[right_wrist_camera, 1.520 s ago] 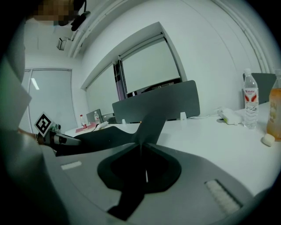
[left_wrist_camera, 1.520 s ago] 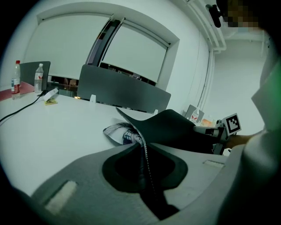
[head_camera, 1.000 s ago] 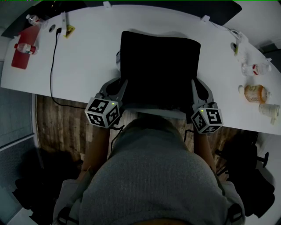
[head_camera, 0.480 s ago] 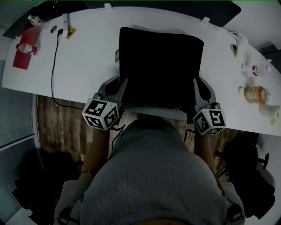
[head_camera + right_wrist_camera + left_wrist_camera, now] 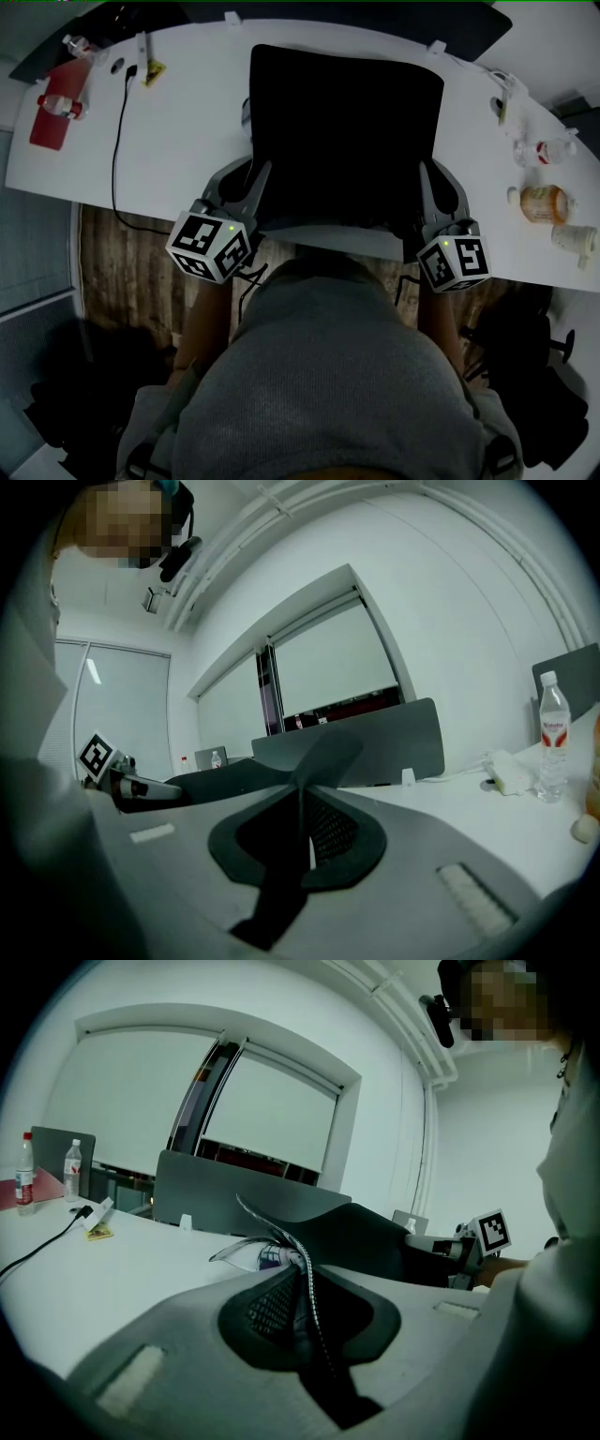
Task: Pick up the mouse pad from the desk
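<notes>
The thin, black, flexible mouse pad (image 5: 345,131) is a plain dark sheet with rounded corners and a finely ribbed edge. I hold it by its two near corners. My left hand-held gripper (image 5: 255,187) has its jaws pinched almost together on the near-left corner, and my right hand-held gripper (image 5: 429,192) is clamped just as tightly on the near-right one. From the head view the pad looks nearly square, a little wider from one hand-held gripper to the other. Its long axis therefore runs across in front of me, and its far edge points away toward the far side of the tabletop (image 5: 187,141).

In the left gripper view the mouse pad (image 5: 375,1232) hangs as a slack sheet from the left hand-held gripper (image 5: 305,1307) across to the other one. Its corner curls up above the jaws. In the right gripper view the mouse pad (image 5: 216,778) stretches away from the right hand-held gripper (image 5: 302,832), and its edge stands on end between the pads. The near edge is raised off the white tabletop, but I cannot tell whether the far edge rests on it.

A thin black cable (image 5: 114,141) lies well to the left of my left hand-held gripper. An orange pill bottle (image 5: 544,200) lies well to the right of my right one.
</notes>
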